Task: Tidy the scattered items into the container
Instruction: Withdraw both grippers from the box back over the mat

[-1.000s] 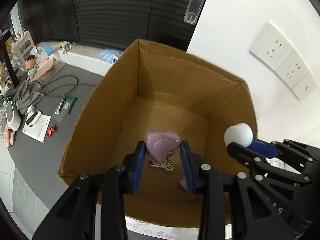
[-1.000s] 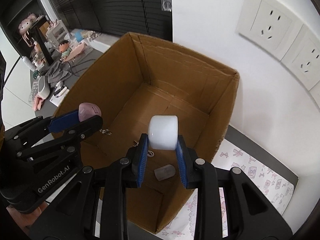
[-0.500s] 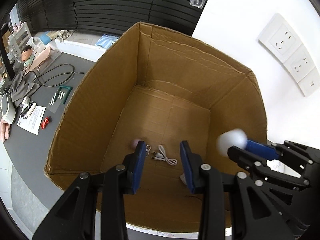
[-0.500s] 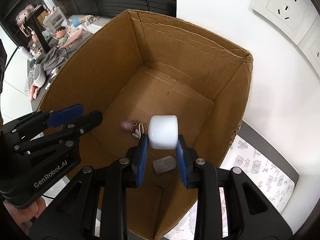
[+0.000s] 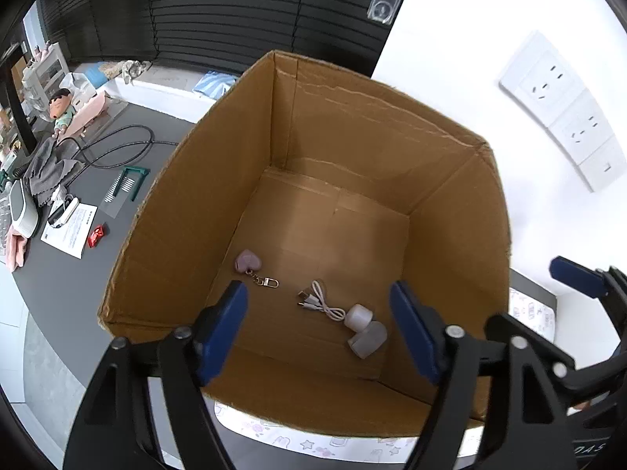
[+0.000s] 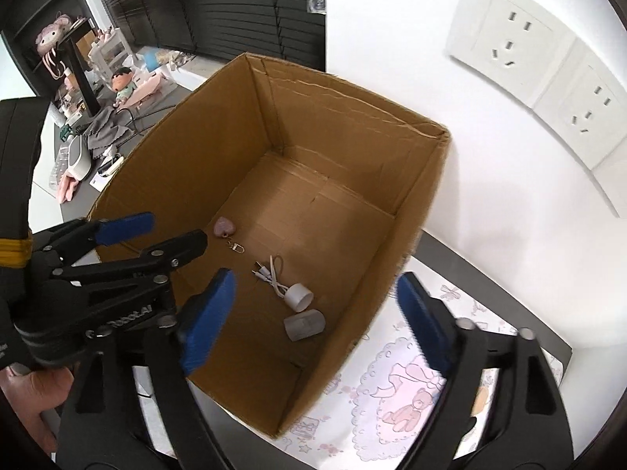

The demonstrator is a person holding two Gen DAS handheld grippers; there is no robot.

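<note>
An open cardboard box (image 5: 176,215) (image 6: 164,164) fills both views. On its floor lie a pink heart keychain (image 5: 247,261) (image 6: 224,227), a coiled white cable (image 5: 319,299) (image 6: 270,274), a white cylinder (image 5: 357,316) (image 6: 298,296) and a translucent grey cylinder (image 5: 368,340) (image 6: 305,325) touching it. My left gripper (image 5: 317,297) (image 6: 172,231) hangs above the box's near left side, jaws opening, nothing between them. Over the near right side my right gripper (image 6: 315,280) is also opening and empty; one of its blue pads (image 5: 576,274) shows in the left wrist view.
The box stands on a white patterned mat (image 6: 411,384) against a white wall with sockets (image 6: 509,47). Left of it, the grey desk (image 5: 58,274) carries a doll (image 5: 60,107), black cables, a grey cloth, a printed sheet and a red item (image 5: 96,236). A hand (image 6: 35,391) grips the left gripper.
Both grippers have opened wide. The pink heart dropped from the left gripper to the box floor. The white cylinder left the right gripper and now lies beside the translucent one.
</note>
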